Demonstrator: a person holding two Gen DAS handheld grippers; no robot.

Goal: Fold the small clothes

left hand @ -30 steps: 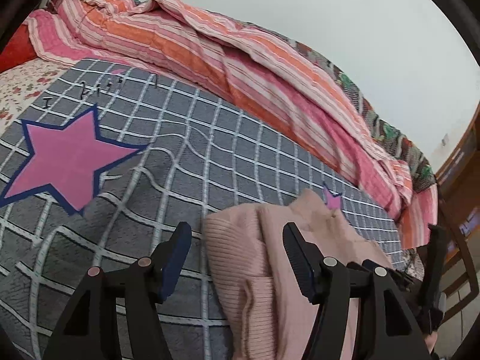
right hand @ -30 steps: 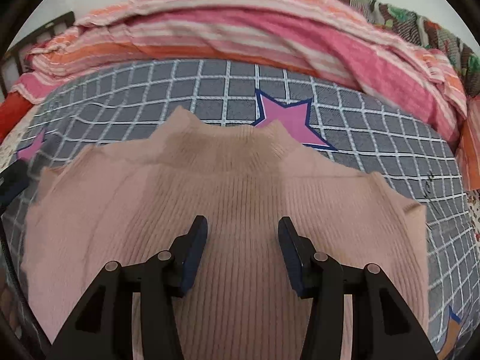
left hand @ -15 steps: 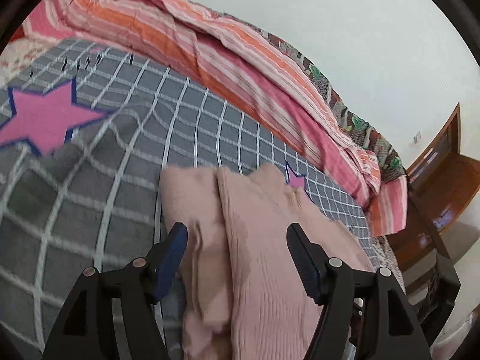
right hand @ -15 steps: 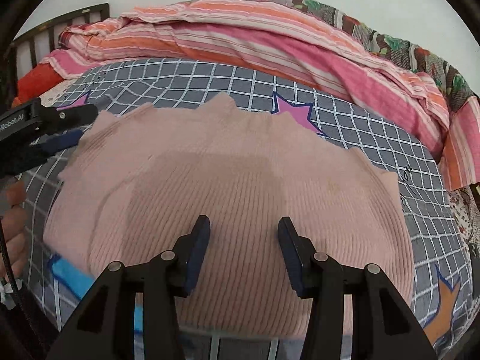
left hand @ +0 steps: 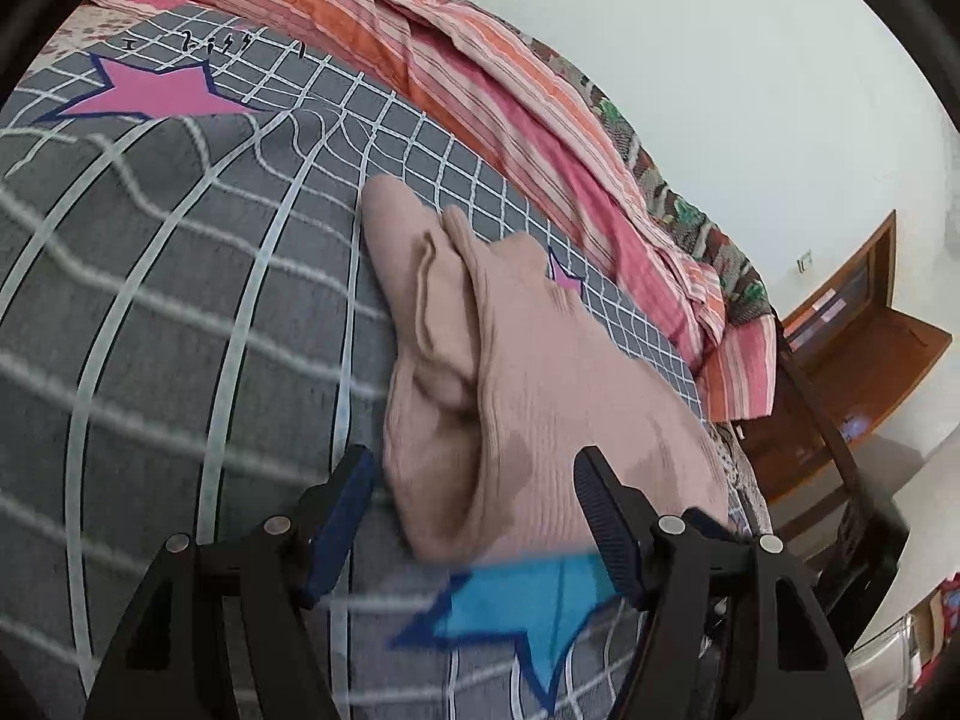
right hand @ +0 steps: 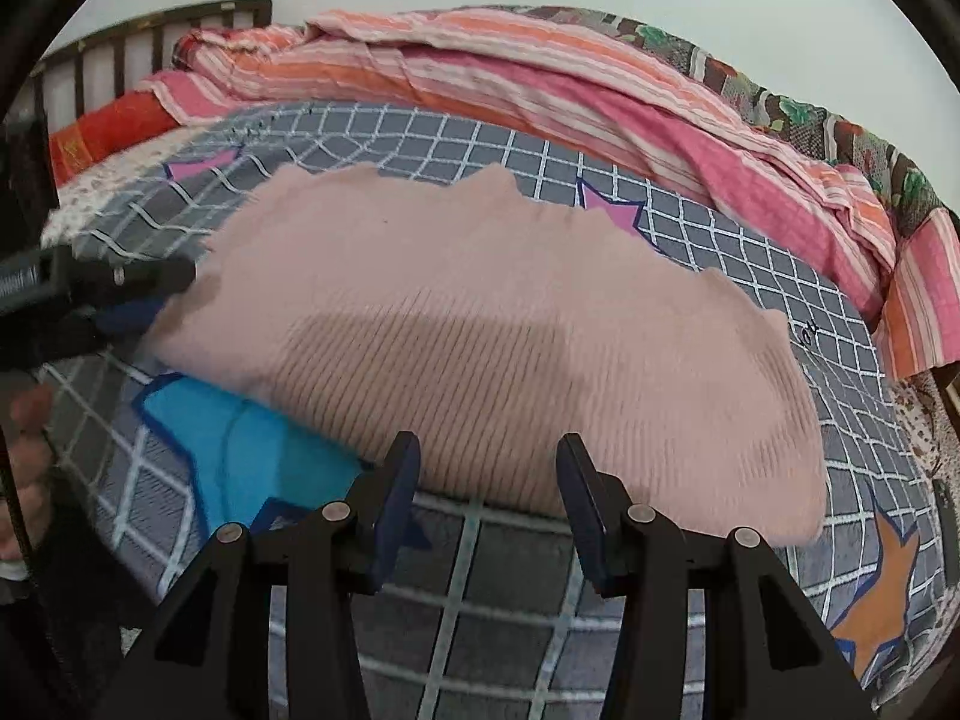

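A pink ribbed sweater (right hand: 480, 312) lies flat on the grey checked bed cover (right hand: 480, 570). In the left wrist view the sweater (left hand: 528, 372) shows a sleeve folded in along its left side. My left gripper (left hand: 474, 468) is open, its jaws astride the sweater's near left corner without pressing on it. From the right wrist view it (right hand: 156, 297) comes in at the sweater's left edge. My right gripper (right hand: 487, 447) is open, its tips at the near hem, with nothing pinched.
A striped pink and orange quilt (right hand: 540, 78) is bunched along the far side of the bed. A slatted headboard (right hand: 150, 30) stands at far left, and wooden furniture (left hand: 852, 360) beyond the bed's right end. A hand (right hand: 24, 438) holds the left gripper.
Both grippers have drawn back toward the sweater's near edge, and a blue star on the cover has come into view. The left gripper has sunk and its jaws have widened around the left corner.
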